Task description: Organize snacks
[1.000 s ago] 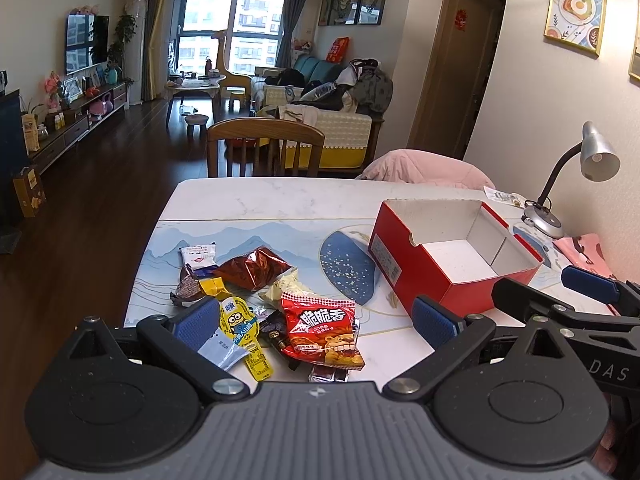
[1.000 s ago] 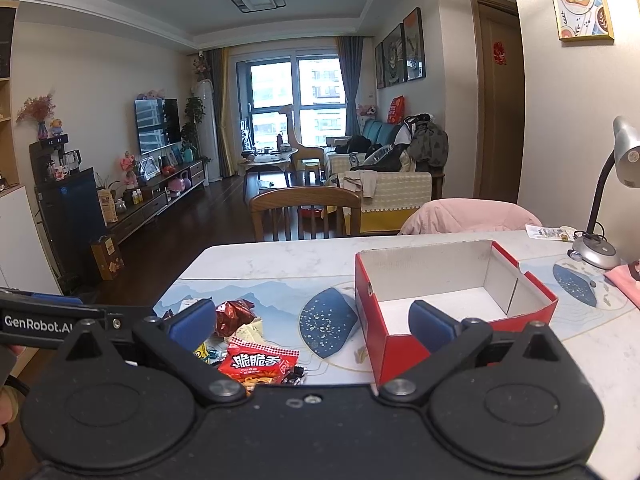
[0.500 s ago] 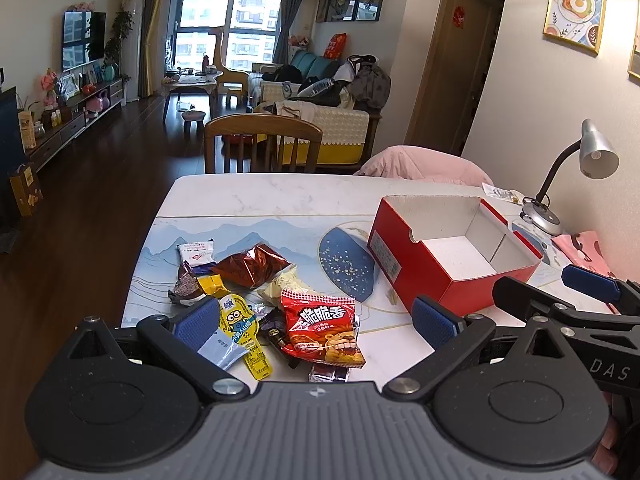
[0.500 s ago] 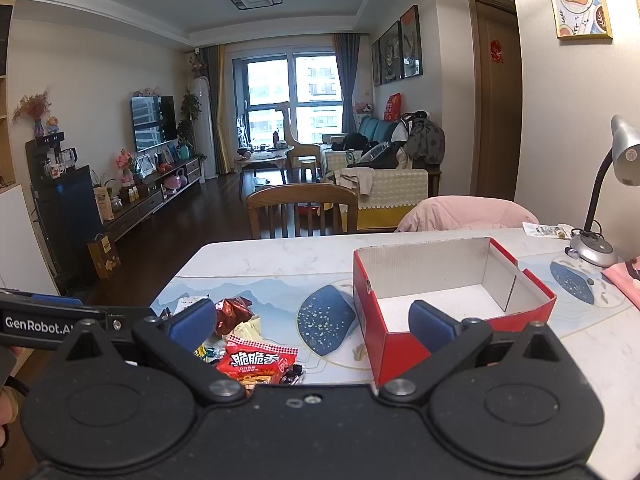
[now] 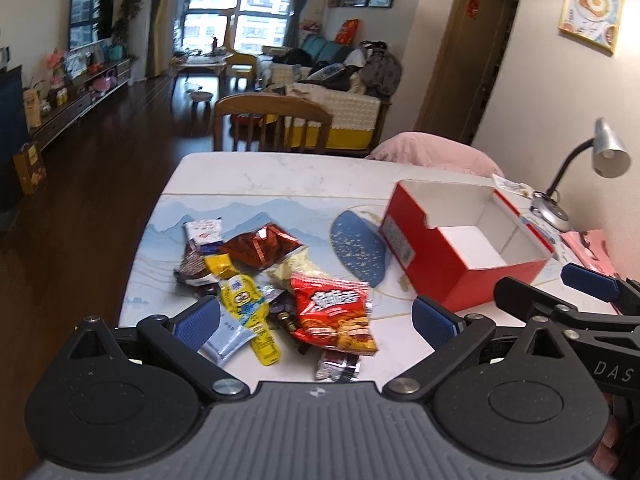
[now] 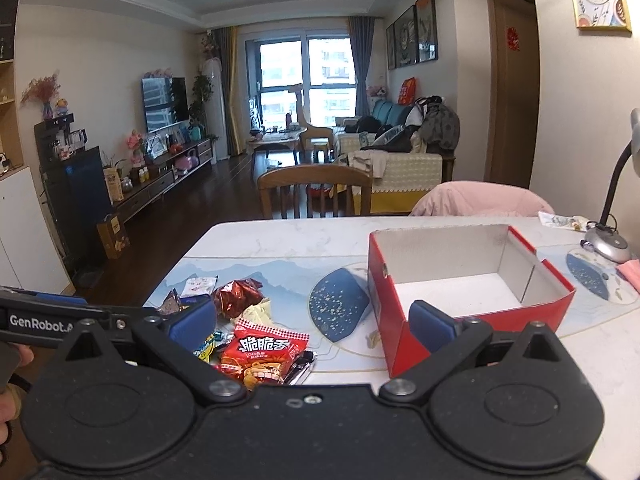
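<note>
Several snack packets [image 5: 276, 280] lay in a loose pile on the left part of the white table [image 5: 280, 176], on the blue printed mat. My left gripper [image 5: 316, 318] hovered just above the near edge of this pile with its jaws spread wide, and it held nothing. A red chip bag [image 5: 334, 312] with white characters was the nearest packet between its fingers. To the right stood the red box [image 5: 460, 248], open at the top and white inside, with nothing in it. My right gripper [image 6: 310, 320] was also released, hanging before the box.
</note>
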The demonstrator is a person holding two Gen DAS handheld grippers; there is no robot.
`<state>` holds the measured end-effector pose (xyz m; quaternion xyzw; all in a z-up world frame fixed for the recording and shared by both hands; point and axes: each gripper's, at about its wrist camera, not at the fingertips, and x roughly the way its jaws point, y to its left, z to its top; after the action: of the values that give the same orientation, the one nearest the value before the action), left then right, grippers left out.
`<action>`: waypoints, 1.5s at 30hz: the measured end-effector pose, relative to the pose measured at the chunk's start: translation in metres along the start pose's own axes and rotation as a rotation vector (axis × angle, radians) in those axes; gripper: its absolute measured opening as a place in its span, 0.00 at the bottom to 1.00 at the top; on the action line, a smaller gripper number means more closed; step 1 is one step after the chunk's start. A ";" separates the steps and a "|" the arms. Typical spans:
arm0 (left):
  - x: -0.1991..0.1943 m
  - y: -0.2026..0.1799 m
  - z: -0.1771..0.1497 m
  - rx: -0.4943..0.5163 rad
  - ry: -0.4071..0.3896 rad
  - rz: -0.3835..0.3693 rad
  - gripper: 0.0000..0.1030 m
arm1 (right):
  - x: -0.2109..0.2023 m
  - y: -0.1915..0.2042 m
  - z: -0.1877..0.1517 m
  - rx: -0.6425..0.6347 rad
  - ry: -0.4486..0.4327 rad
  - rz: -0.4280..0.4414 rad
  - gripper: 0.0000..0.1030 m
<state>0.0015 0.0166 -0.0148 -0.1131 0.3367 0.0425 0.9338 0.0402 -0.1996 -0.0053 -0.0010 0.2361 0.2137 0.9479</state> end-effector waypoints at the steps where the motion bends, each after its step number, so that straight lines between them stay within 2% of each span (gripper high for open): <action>1: 0.002 0.003 0.000 -0.013 0.005 0.010 1.00 | 0.004 -0.001 0.000 0.001 0.007 0.003 1.00; 9: 0.023 0.029 0.004 -0.099 0.043 0.109 1.00 | 0.049 -0.008 0.000 0.021 0.112 0.048 1.00; 13: 0.033 0.042 0.001 -0.146 0.074 0.157 1.00 | 0.080 -0.006 -0.002 0.012 0.198 0.082 1.00; 19: 0.035 0.060 -0.002 -0.215 0.080 0.230 1.00 | 0.130 0.011 -0.009 0.023 0.320 0.119 1.00; 24: 0.032 0.072 -0.009 -0.256 0.089 0.288 1.00 | 0.165 0.027 -0.016 0.046 0.403 0.103 1.00; 34: 0.035 0.083 -0.015 -0.294 0.116 0.340 1.00 | 0.210 0.047 -0.033 0.052 0.542 0.033 0.99; 36: 0.037 0.085 -0.015 -0.299 0.119 0.350 1.00 | 0.213 0.048 -0.036 0.056 0.558 0.021 0.96; 40: 0.044 0.089 -0.013 -0.312 0.131 0.354 1.00 | 0.220 0.048 -0.036 0.070 0.576 0.043 0.83; 45: 0.063 0.098 -0.007 -0.340 0.155 0.334 1.00 | 0.218 0.045 -0.034 0.070 0.578 0.060 0.78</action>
<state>0.0302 0.1101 -0.0778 -0.2143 0.4096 0.2431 0.8528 0.1801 -0.0738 -0.1289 -0.0220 0.5037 0.2243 0.8340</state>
